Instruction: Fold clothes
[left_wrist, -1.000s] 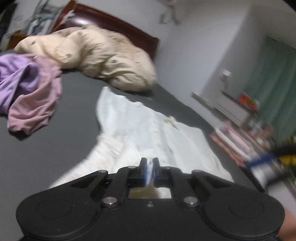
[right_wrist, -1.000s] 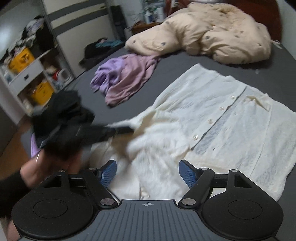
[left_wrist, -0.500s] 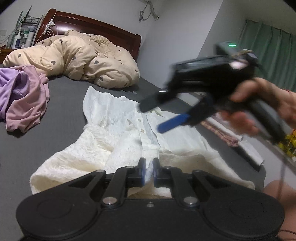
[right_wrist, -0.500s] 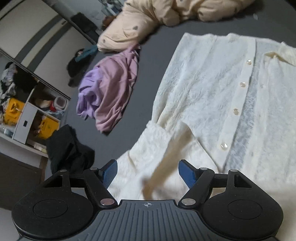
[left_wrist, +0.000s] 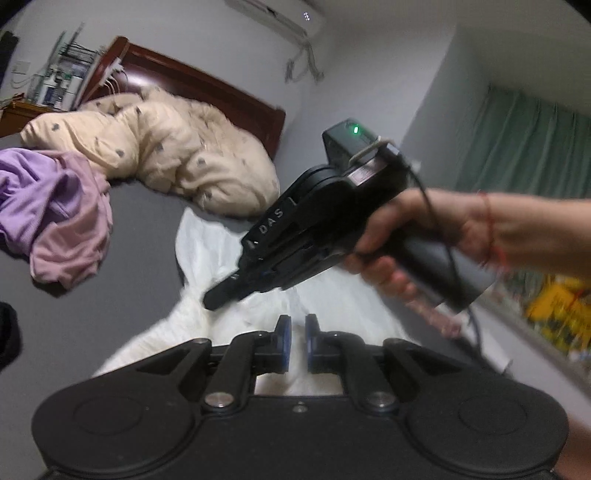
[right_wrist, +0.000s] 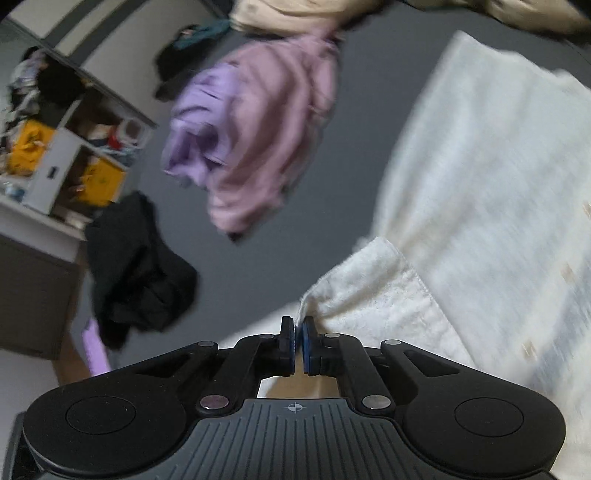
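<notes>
A white button-front cardigan (left_wrist: 199, 240) lies spread on the dark grey bed sheet (left_wrist: 122, 295). My left gripper (left_wrist: 298, 343) is shut on its near hem, with white fabric pinched between the blue pads. In the left wrist view a hand holds my right gripper (left_wrist: 218, 299) tilted down, its tip on the cardigan's left side. From its own camera, my right gripper (right_wrist: 298, 343) has its jaws closing, almost together, on the edge of the folded-over sleeve (right_wrist: 376, 291). The cardigan's body (right_wrist: 480, 166) stretches away to the right, blurred by motion.
A heap of purple and pink clothes (right_wrist: 258, 140) lies left of the cardigan. A beige duvet (left_wrist: 166, 155) is bunched by the wooden headboard (left_wrist: 207, 85). A black garment (right_wrist: 136, 266) hangs at the bed's edge beside a cluttered shelf unit (right_wrist: 55, 158).
My right gripper came down to the cardigan's left sleeve and its jaws went from wide open to nearly together on the fabric. My left gripper kept its grip and shifted slightly.
</notes>
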